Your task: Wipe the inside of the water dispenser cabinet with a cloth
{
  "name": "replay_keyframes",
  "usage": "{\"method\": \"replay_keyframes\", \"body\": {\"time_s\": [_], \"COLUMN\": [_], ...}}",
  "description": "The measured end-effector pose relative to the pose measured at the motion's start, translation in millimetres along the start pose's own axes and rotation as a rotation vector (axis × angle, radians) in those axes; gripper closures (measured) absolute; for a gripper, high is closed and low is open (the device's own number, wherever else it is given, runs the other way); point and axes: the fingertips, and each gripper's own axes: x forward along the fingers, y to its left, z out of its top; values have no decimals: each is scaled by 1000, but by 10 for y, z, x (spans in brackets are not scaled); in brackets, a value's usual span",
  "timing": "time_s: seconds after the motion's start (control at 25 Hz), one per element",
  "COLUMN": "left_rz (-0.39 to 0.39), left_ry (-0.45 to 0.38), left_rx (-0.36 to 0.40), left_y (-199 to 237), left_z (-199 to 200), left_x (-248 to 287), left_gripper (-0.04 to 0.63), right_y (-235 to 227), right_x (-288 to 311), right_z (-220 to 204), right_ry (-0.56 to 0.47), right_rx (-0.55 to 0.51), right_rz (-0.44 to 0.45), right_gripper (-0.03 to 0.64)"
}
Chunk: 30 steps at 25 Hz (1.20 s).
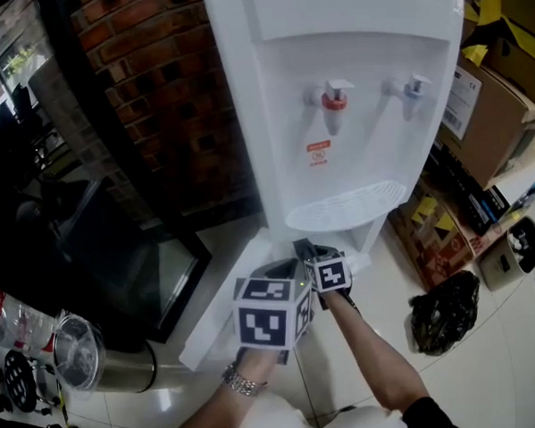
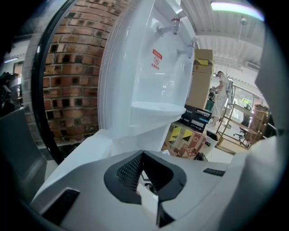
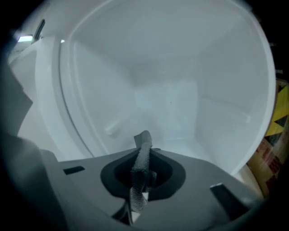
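Two: right hand-held gripper (image 3: 144, 152) pinches nubbly grey cloth (image 3: 140, 173); left hand-held gripper (image 2: 142, 155) closed.

the left gripper (image 2: 142, 168) and right gripper (image 3: 143, 169) share a smooth grey shell, a black scooped recess round the jaws and small black rectangular slots. the left's pad (image 2: 130, 171) is black mesh. each carries a white cube with black square markers: left cube (image 1: 273, 312), right cube (image 1: 330, 274). a silver bracelet (image 1: 240, 380) circles the left wrist; a black sleeve (image 1: 428, 415) covers the right upper arm.
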Motion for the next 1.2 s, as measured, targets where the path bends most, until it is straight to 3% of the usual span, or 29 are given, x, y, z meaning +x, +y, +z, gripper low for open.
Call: {"method": "replay_keyframes", "body": {"time_s": [0.16, 0.32, 0.52, 0.64, 0.8, 1.04, 1.2], "left_rz": [-4, -10, -20, -28, -31, -33, -36], "left_ry": [-2, 0, 1, -1, 1, 5, 0], "left_rx": [2, 3, 3, 6, 9, 10, 13], "left_y": [-5, -24, -64, -86, -98, -89, -101], "left_z": [10, 8, 1, 6, -2, -14, -2], "left_x": [-28, -26, -3, 6, 16, 9, -13], "left_gripper": [595, 595, 595, 595, 595, 595, 595], "right_y": [0, -513, -1227, -1426, -1138, -222, -99], "right_x": [105, 88, -232, -388, -388, -112, 33], "right_z": [-177, -559, -472, -403, -240, -263, -517], "right_ry": [47, 147, 99, 74, 39, 68, 134], "right_rx": [-38, -12, 59, 119, 137, 139, 107], "right_rz": [-7, -119, -320, -372, -292, -1, 26], "right_gripper": [595, 595, 595, 595, 595, 595, 595]}}
